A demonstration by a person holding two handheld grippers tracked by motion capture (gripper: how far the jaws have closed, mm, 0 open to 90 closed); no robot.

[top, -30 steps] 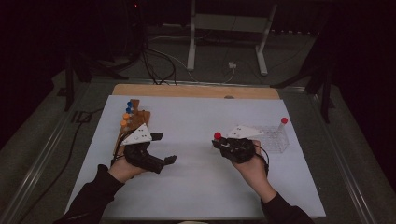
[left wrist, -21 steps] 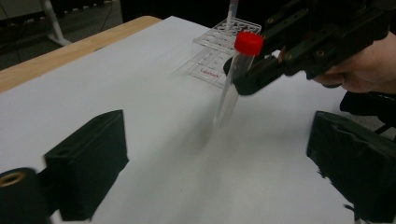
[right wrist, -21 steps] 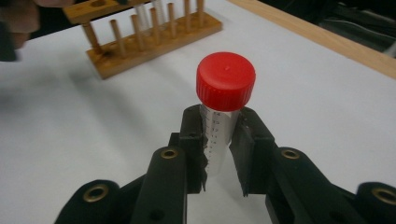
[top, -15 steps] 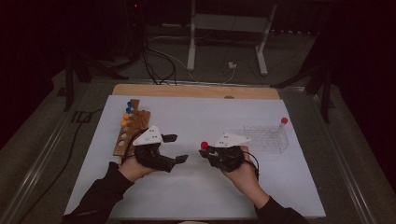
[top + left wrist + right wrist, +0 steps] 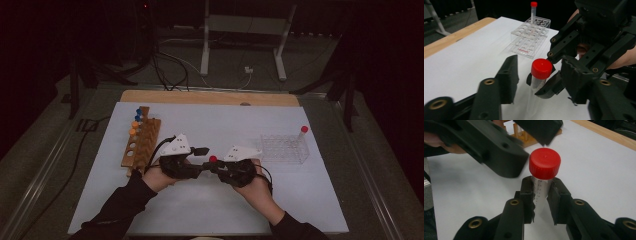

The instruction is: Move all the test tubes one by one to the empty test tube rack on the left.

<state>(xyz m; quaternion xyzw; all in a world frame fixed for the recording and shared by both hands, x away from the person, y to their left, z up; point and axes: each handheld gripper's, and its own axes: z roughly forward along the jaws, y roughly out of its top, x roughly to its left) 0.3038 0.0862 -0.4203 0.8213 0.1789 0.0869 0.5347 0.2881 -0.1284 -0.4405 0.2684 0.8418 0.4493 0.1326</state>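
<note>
Table (image 5: 310,200): white sheet over a wooden top, whose bare edge runs along the far side. You have open white surface in front of your hands and to their right.

Wooden rack (image 5: 142,144): far left of the sheet, with blue- and orange-capped tubes at its far end. It lies just beside your left hand.

Clear plastic rack (image 5: 284,149): right of centre, carrying one upright red-capped tube (image 5: 302,135) at its far right corner. Small red lettering on its front wall in the left gripper view is too small to read.

Your right gripper (image 5: 541,200): forearm in from the bottom, jaws pointing left, clamped on the clear body of the red-capped tube (image 5: 544,173) just under the cap. Printed graduation marks run down the tube; the numerals are illegible.

Your left gripper (image 5: 537,82): jaws pointing right, spread wide either side of that tube's cap, gripping nothing.

The held tube stands upright at mid-table between the two grippers, above the sheet, well apart from both racks.
</note>
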